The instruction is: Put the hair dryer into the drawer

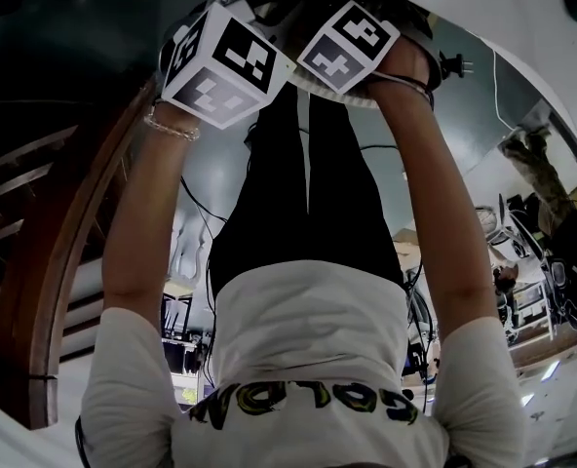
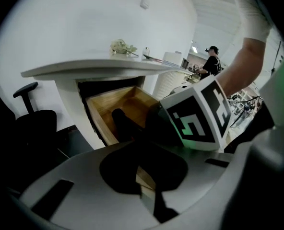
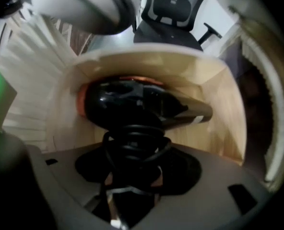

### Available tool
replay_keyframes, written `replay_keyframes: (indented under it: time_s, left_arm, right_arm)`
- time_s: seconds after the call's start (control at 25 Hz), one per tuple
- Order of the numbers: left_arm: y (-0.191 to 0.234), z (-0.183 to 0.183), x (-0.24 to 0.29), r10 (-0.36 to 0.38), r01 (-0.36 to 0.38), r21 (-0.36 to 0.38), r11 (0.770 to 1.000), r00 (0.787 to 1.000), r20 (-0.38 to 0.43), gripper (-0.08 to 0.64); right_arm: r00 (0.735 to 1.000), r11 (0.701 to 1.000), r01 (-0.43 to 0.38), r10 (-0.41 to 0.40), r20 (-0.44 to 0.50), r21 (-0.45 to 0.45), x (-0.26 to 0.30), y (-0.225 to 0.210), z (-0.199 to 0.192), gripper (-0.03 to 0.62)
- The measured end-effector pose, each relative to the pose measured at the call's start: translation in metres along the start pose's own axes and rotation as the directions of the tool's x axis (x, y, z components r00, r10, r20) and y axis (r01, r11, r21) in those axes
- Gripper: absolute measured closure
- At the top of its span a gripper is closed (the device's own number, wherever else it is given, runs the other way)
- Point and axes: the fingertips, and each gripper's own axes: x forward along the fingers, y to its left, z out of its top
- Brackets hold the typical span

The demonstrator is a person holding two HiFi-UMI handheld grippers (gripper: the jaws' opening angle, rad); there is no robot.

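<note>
The dryer (image 3: 132, 104) lay inside the drawer (image 3: 218, 109) with its coiled cord (image 3: 132, 143) between the right tool (image 3: 132, 183)'s spread jaws, apparently being let go, while the left tool (image 2: 149, 190), jaws together and empty, hung outside, perhaps ready to push the drawer shut.

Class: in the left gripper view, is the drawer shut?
No, the drawer stands pulled out beneath the white tabletop, its wooden inside showing.

Left hand-held gripper (image 2: 144, 188): jaws lost in shadow, gap unreadable. Ahead of it, hair dryer (image 2: 122, 123) a mere dark shape in the drawer (image 2: 101, 111), half covered by the right hand-held gripper (image 3: 132, 188). Between the latter's jaws, handle buried under coiled cord (image 3: 132, 145). In the head view, both sets of jaws masked by marker cubes (image 1: 220, 66).
</note>
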Motion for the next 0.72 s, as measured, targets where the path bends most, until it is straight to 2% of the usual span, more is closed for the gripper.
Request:
replay_keyframes:
  time_s: [0.2,0.44,0.6,0.72]
  left_arm:
    - [-0.005,0.016,-0.030,0.032,-0.029,-0.053,0.998,0.998,0.046,0.546]
    - [-0.015,-0.012,-0.111,0.081,-0.066,-0.109,0.992,0.987,0.140,0.548]
    - [-0.026,-0.004,-0.164,0.117,-0.077,-0.173,0.982,0.965,0.235,0.548]
    - [-0.036,-0.013,-0.199,0.153,-0.091,-0.207,0.974,0.938,0.311,0.548]
  right_arm:
    - [0.998,1.000,-0.001,0.001,0.060,-0.001,-0.036,0.007,-0.007,0.317]
    - [0.988,1.000,0.004,-0.008,0.156,0.025,-0.097,0.059,0.024,0.343]
    - [0.955,0.993,0.010,-0.044,0.294,0.113,-0.156,0.065,0.038,0.362]
    - [0.915,0.980,0.027,-0.104,0.390,0.197,-0.192,0.071,0.048,0.392]
